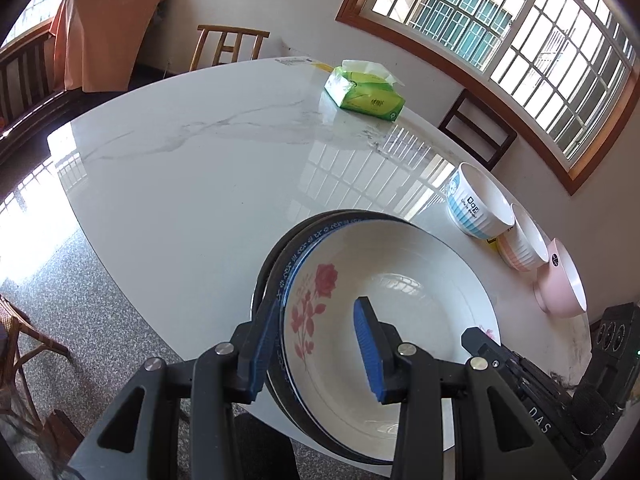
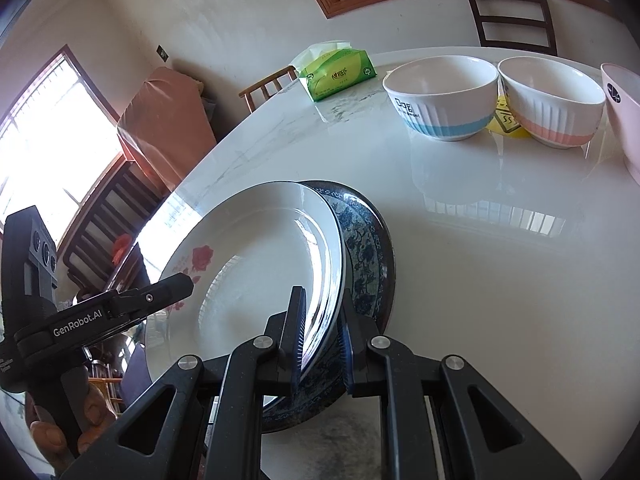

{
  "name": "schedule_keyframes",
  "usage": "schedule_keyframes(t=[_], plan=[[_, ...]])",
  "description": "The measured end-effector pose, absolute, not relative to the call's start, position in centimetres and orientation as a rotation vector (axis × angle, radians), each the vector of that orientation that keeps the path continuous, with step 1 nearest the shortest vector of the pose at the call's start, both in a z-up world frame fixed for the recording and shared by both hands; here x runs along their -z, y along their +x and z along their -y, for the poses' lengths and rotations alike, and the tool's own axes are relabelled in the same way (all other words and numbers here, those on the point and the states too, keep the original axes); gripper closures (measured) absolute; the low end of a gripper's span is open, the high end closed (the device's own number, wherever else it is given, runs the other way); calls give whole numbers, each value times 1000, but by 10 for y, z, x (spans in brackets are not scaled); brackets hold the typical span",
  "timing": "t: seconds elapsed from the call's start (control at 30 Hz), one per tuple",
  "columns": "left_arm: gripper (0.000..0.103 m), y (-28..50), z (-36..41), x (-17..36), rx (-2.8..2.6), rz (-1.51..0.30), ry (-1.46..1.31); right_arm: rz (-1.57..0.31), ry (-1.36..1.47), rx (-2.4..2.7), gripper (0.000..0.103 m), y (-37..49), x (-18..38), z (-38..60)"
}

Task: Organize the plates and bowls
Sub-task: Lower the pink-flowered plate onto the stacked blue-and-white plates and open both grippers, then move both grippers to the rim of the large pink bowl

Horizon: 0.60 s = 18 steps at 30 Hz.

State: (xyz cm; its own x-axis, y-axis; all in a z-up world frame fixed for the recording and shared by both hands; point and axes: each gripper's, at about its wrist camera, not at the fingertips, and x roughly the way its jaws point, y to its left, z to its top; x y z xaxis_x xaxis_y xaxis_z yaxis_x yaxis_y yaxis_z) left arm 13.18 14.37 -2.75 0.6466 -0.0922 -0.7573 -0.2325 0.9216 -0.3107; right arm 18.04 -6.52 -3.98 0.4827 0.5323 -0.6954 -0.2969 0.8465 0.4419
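A stack of plates sits at the near edge of the white marble table: a white rose-pattern plate on top, a blue-patterned plate and a dark one beneath. My left gripper straddles the stack's left rim, jaws apart, one finger outside and one inside the top plate. My right gripper is shut on the rim of the rose plate and the blue-patterned plate. Three bowls stand in a row: blue-banded, pink-banded and pink.
A green tissue pack lies at the far side of the table. Wooden chairs stand around it. A window is behind the bowls. A speckled floor lies below the table's near edge.
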Motion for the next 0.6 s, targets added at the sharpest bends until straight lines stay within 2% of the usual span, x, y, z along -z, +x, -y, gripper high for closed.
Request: schedule_keyframes(t=[0.27,0.3,0.37,0.4,0.6], plan=[[63,129,-151,16,-109,-832,-408,-867,193,-466,82,182,36,64],[63,128,-151,18,-107,-841,-417,-845,177,-458,80,182,35,65],[63,127,-150,20,-102,-852,-421,-767,111,-419,66,176,27,63],[63,126,-149,20,-105,-854,-413,-724,84,-405,63,172,22,63],[63,122,-137,12,-95,-838,-369,-556,10,-318,57,151,3,90]])
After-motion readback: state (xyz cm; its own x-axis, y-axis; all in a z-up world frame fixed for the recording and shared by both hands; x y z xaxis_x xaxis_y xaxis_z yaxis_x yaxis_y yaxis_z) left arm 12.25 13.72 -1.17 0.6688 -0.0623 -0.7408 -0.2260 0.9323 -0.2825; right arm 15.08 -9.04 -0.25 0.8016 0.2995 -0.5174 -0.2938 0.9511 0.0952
